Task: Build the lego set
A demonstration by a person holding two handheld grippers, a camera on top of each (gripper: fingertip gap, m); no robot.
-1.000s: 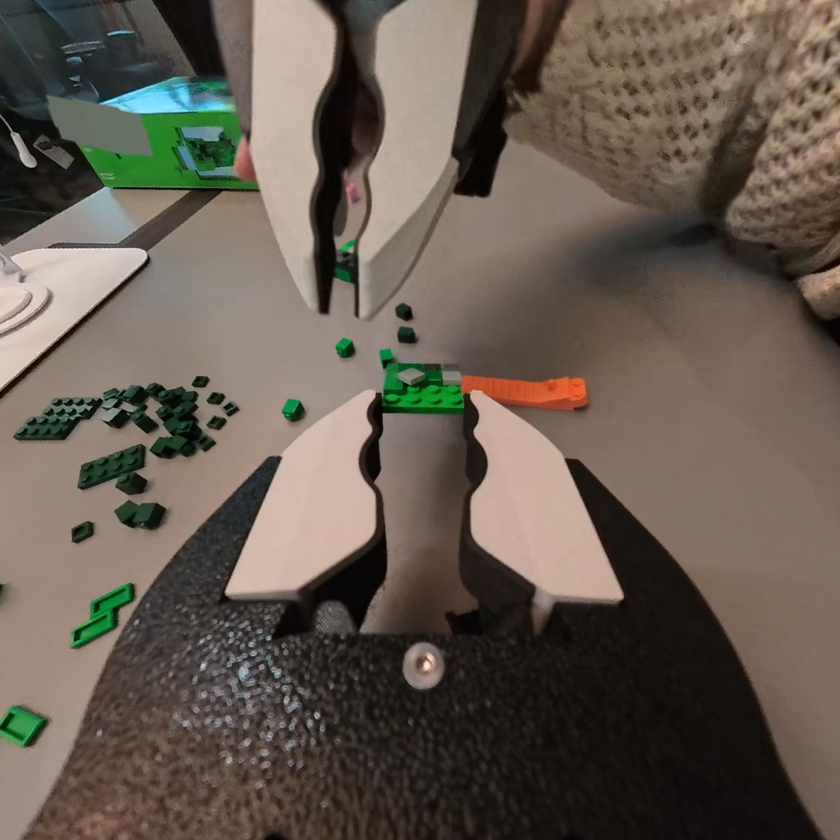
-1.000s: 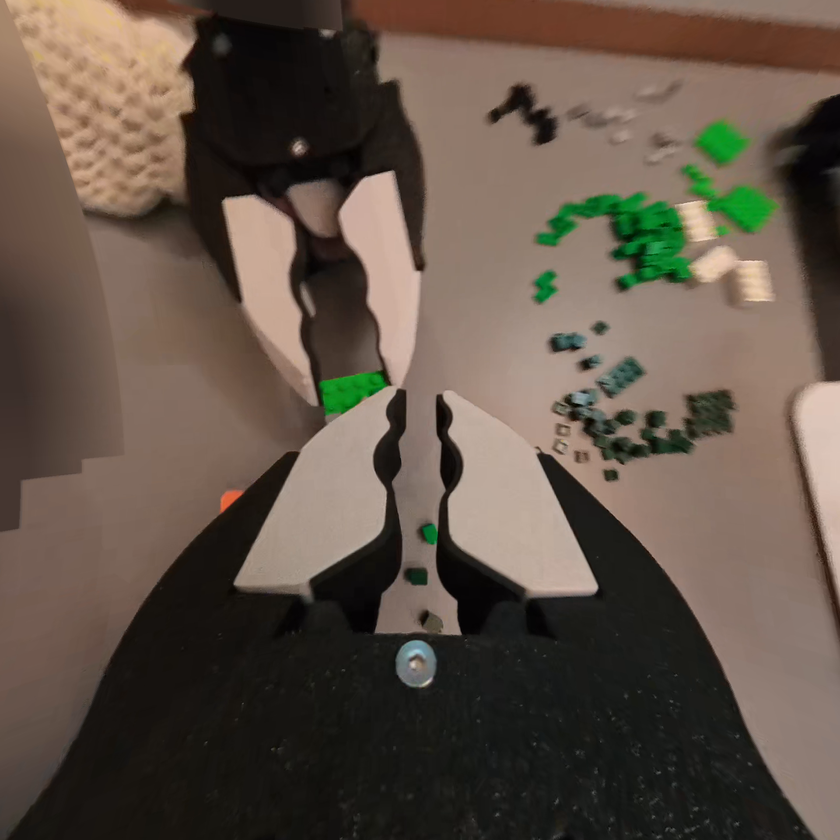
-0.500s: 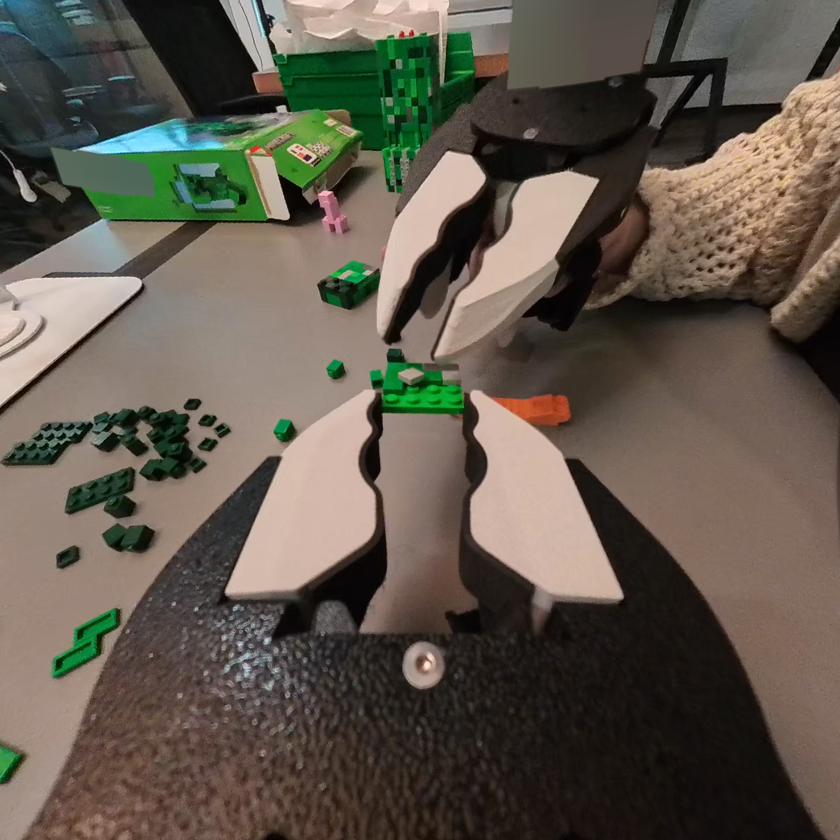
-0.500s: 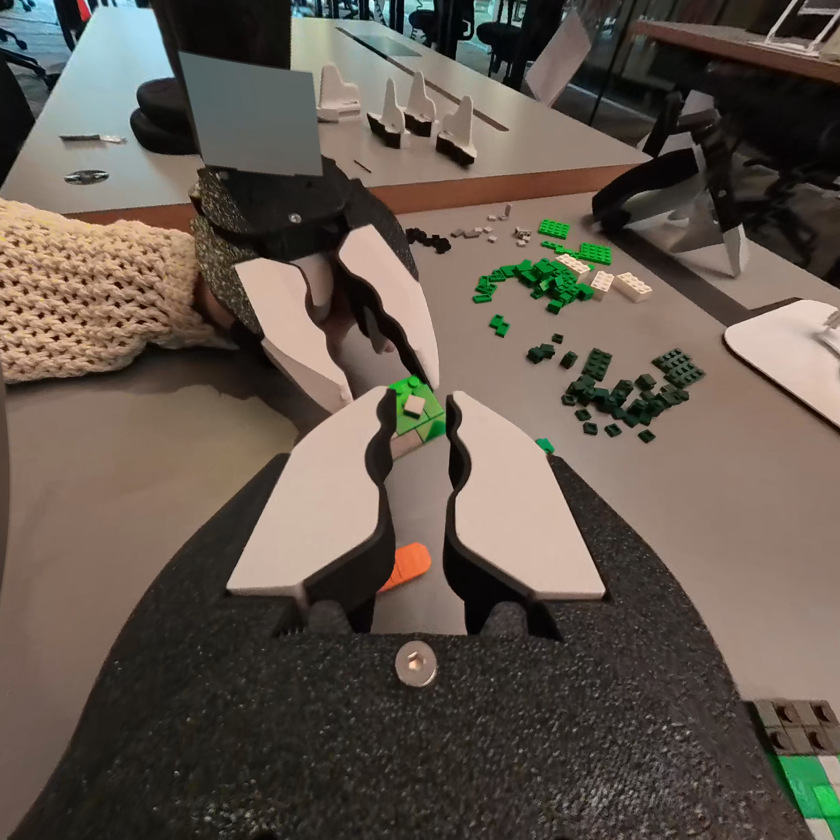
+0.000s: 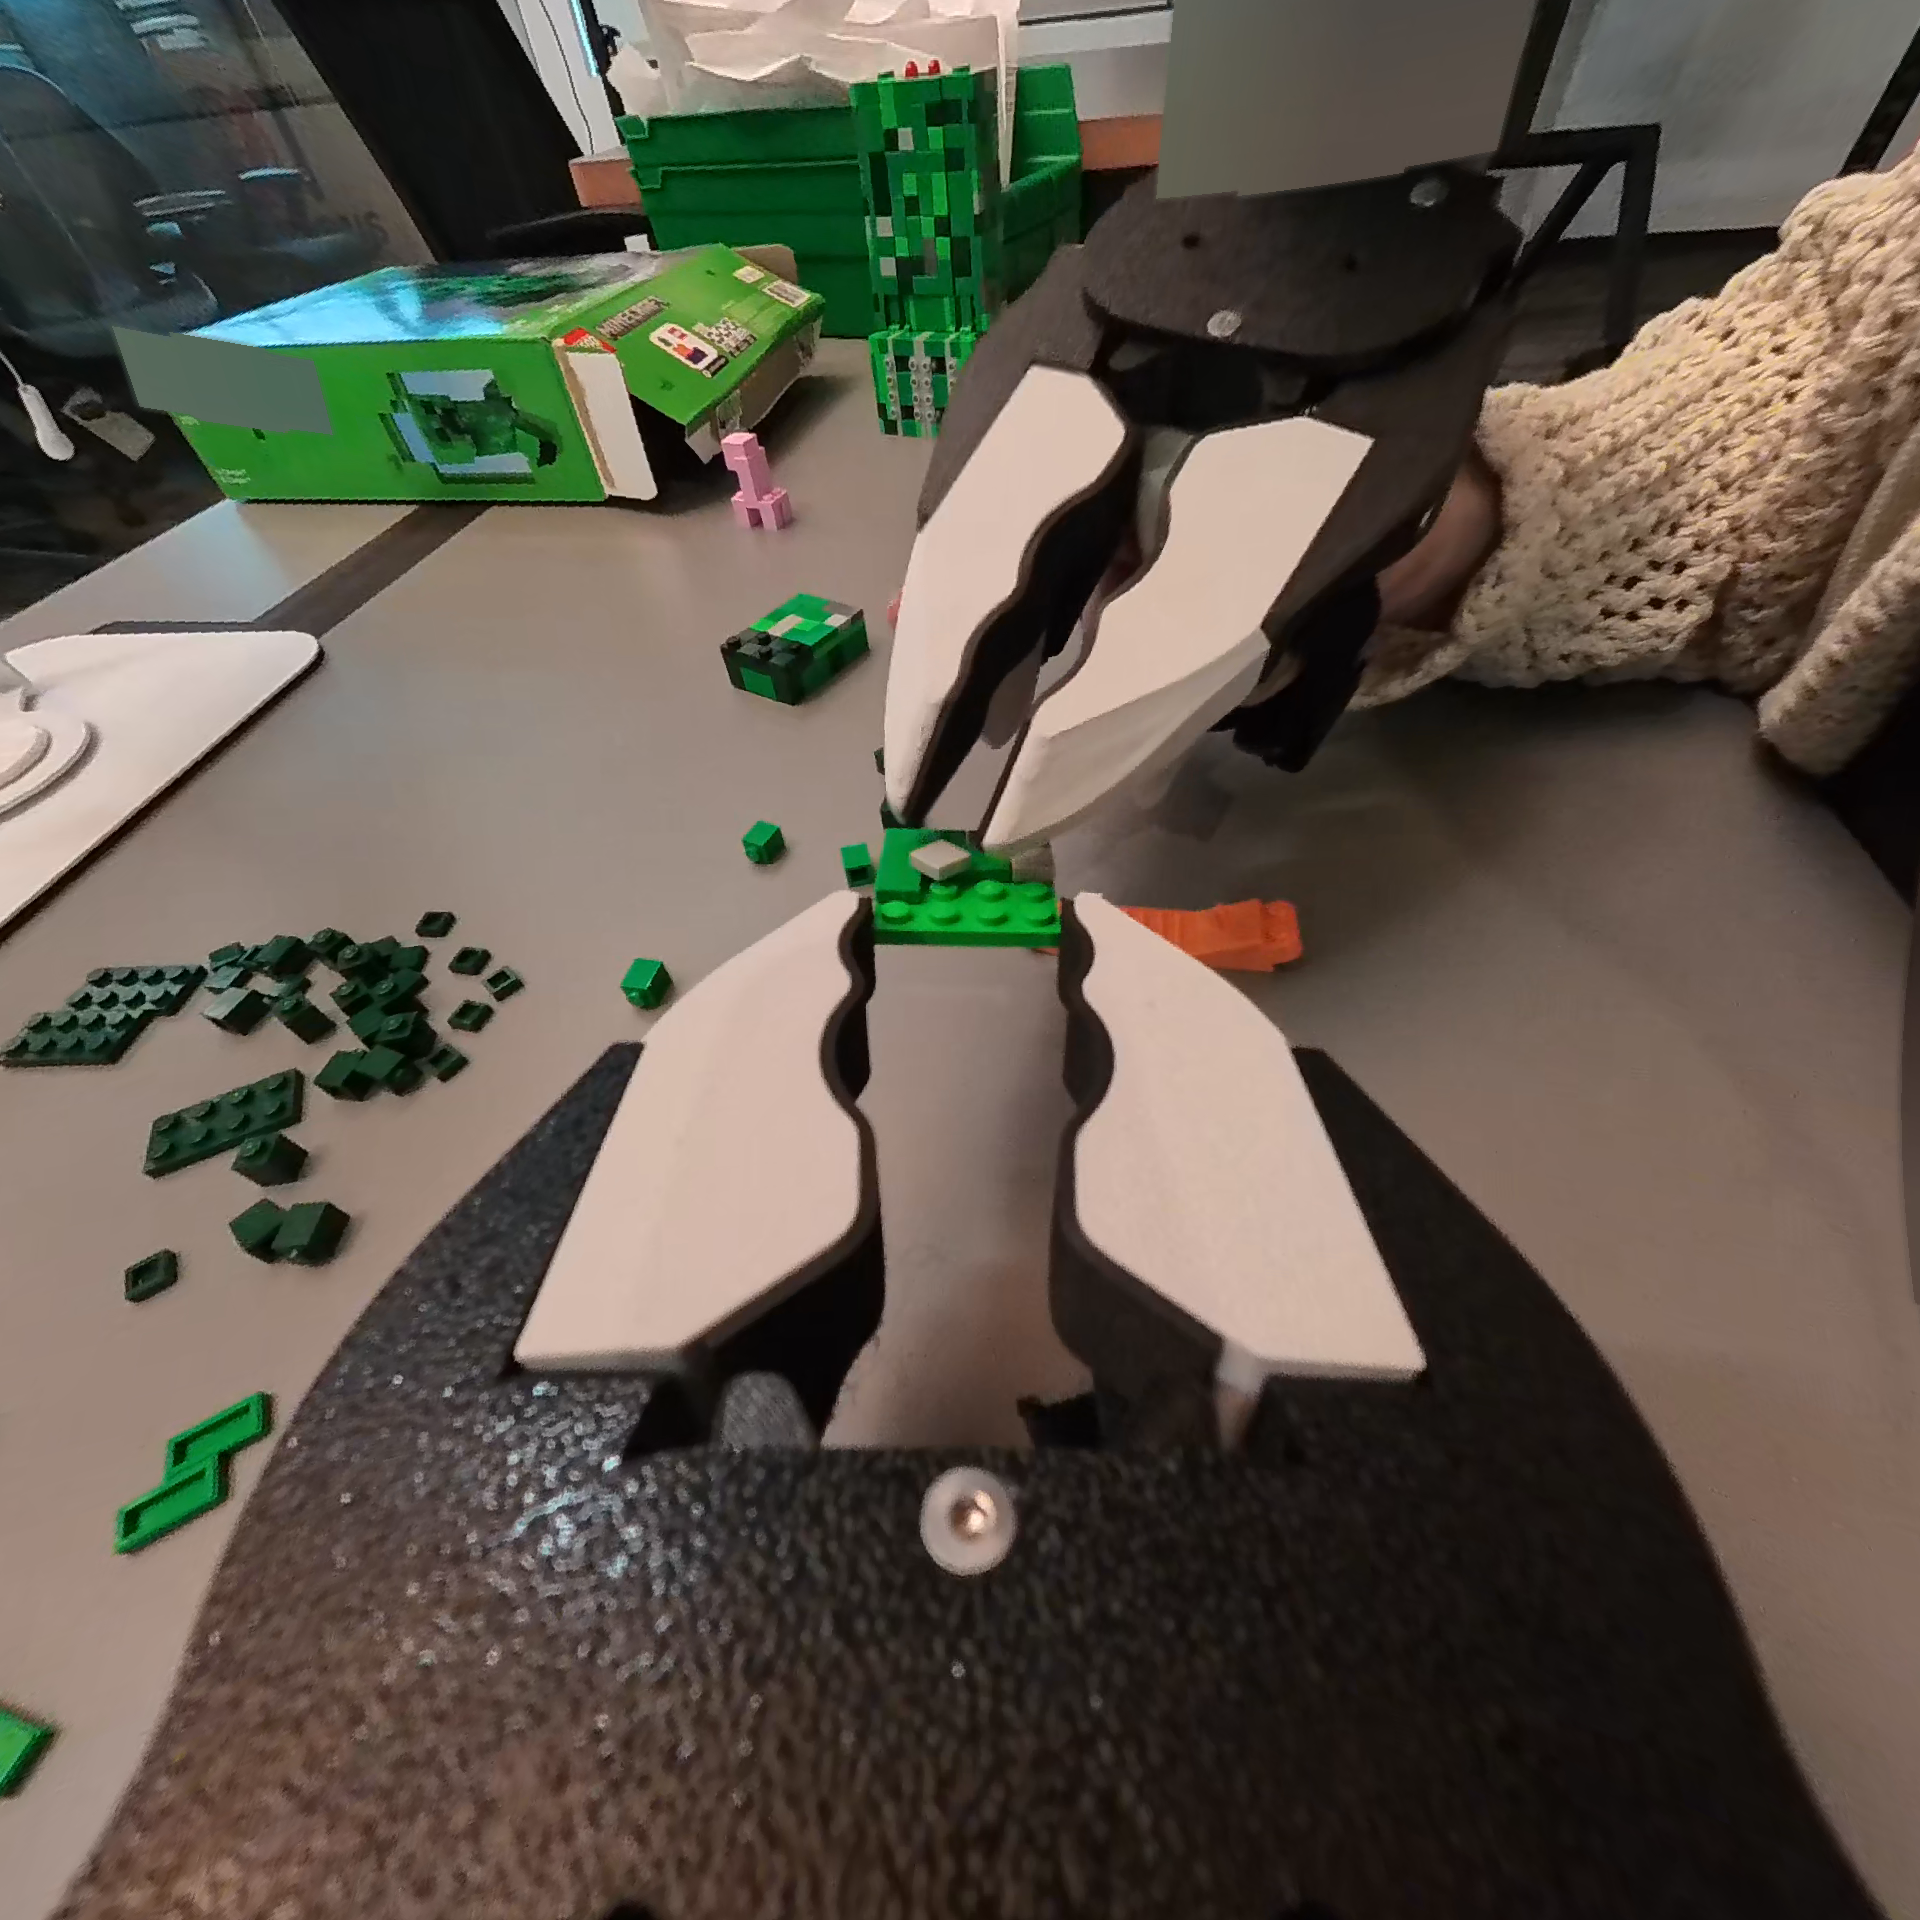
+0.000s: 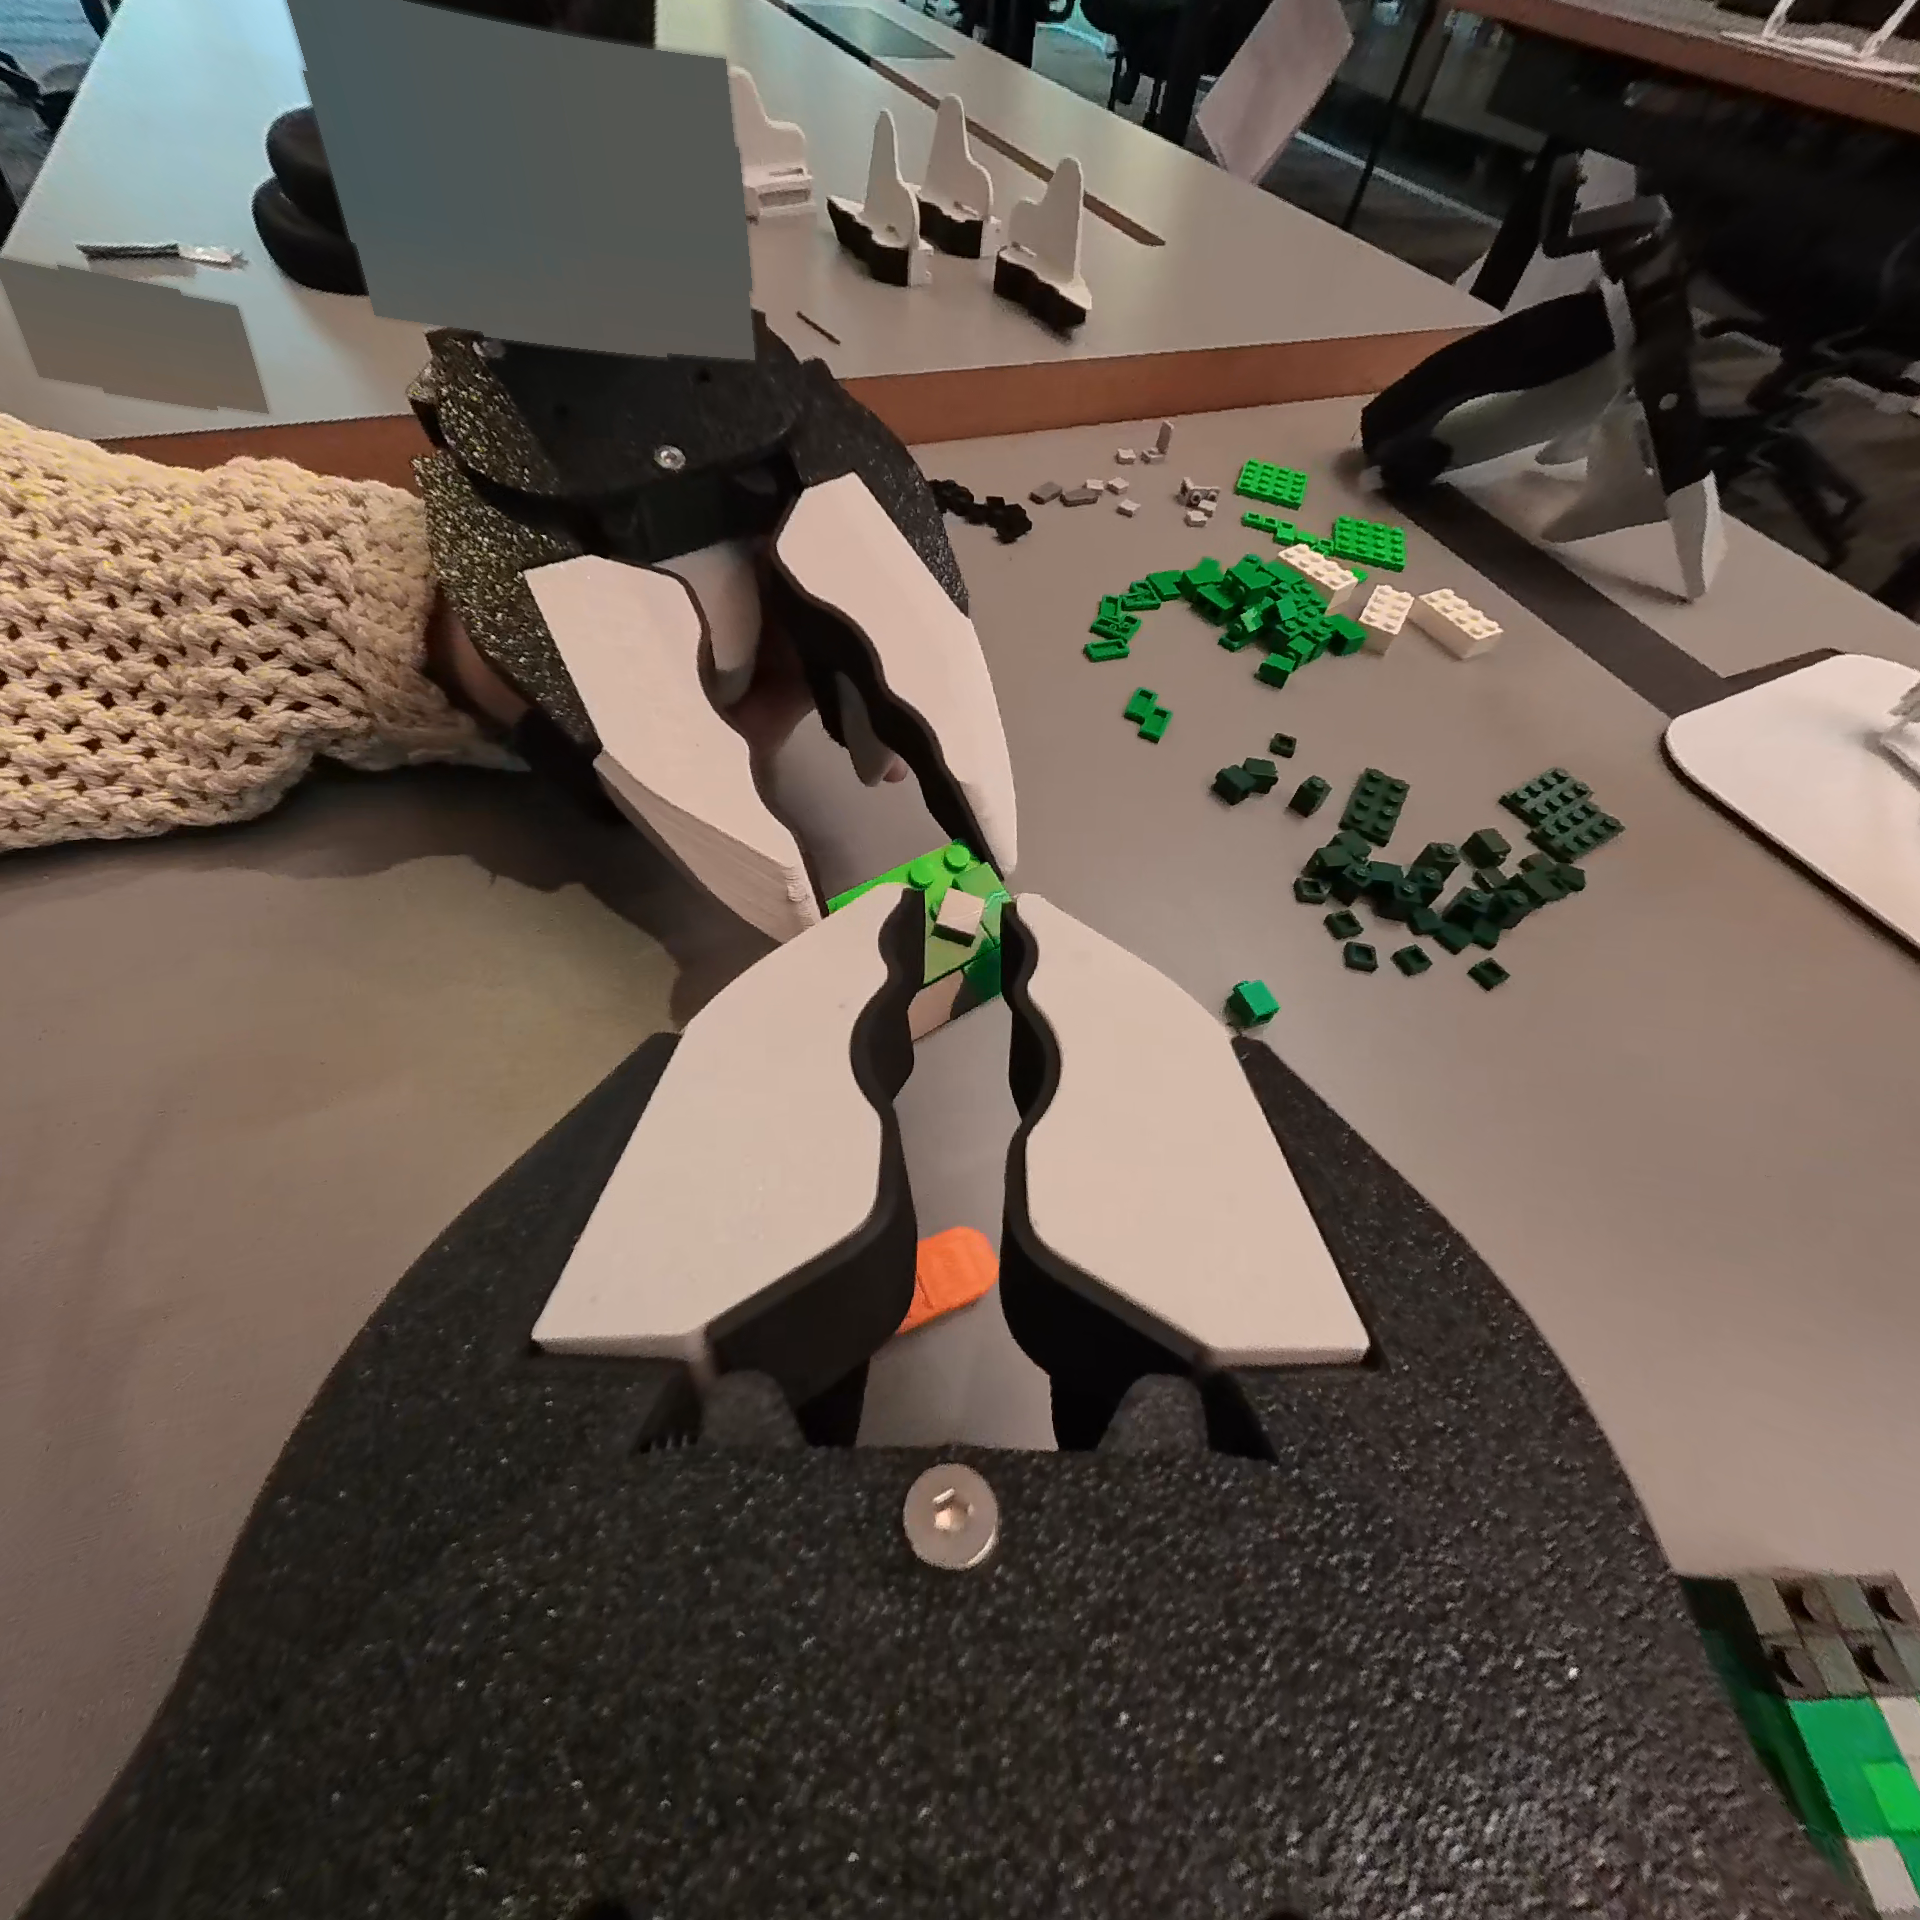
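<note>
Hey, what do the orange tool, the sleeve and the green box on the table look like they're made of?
Orange tool: looks like moulded plastic, matte-to-satin, one uniform colour with ridged edges.
Sleeve: chunky cream knit, probably wool or acrylic yarn; open looped stitches show.
Green box: printed cardboard, slightly glossy outside; the opened flap shows a plain pale inside.

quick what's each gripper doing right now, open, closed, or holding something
Left gripper: shut on the bright green lego assembly, steadying it on the table.
Right gripper: open, tips straddling the same assembly, gripping nothing visible.
</note>
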